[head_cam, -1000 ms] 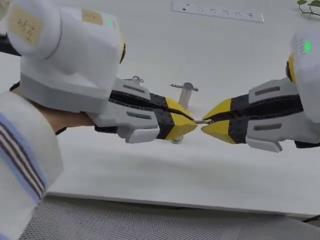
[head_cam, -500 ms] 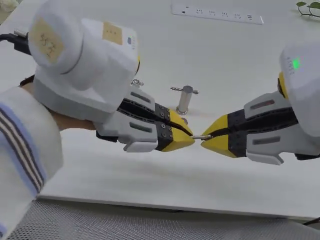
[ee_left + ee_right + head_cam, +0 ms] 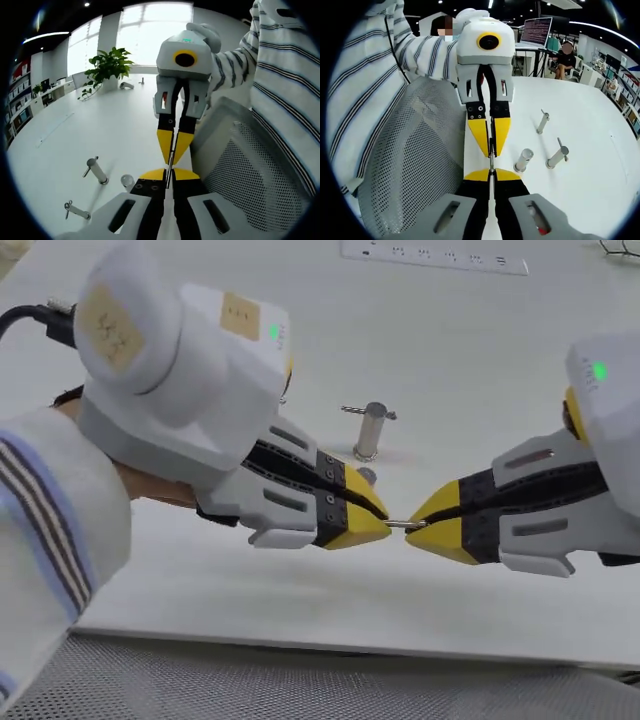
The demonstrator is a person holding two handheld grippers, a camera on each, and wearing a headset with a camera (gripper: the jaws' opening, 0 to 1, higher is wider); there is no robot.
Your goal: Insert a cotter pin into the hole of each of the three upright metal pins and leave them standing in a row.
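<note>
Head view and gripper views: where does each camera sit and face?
Head view: on the headset, looking down at the workbench; left gripper, right gripper, striped sleeve show.
Left gripper view: on the left gripper, facing the right gripper; own jaws at bottom.
Right gripper view: on the right gripper, facing the left gripper; own jaws at bottom.
Shared by all: cotter pin between tips.
</note>
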